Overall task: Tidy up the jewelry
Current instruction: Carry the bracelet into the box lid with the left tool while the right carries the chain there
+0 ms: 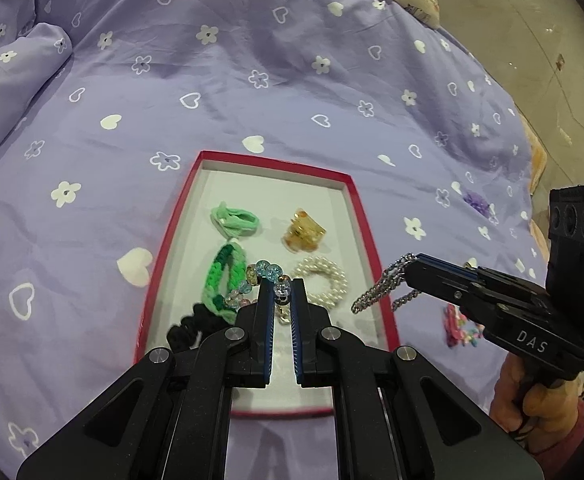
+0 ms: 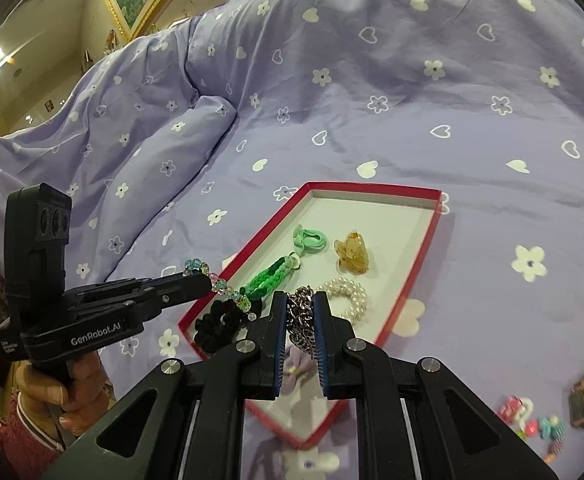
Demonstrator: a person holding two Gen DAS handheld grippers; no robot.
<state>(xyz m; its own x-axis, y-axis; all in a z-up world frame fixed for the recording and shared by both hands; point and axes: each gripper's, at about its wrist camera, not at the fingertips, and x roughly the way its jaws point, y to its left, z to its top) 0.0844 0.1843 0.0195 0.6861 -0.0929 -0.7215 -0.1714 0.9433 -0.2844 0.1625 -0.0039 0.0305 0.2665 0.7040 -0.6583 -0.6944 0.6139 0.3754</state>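
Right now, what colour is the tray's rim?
Red; the tray is white inside. Shows best in the left wrist view.

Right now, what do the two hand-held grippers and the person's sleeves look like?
Both are matte black plastic with pistol-style handles and linkage arms joined by silver round pins. The fingers carry blue ribbed pads. The left hand-held gripper has white "GenRobot.AI" lettering on its side; the right hand-held gripper shows "DAS". Each has a black box with three round holes on top. A pink sleeve shows at the left wrist.
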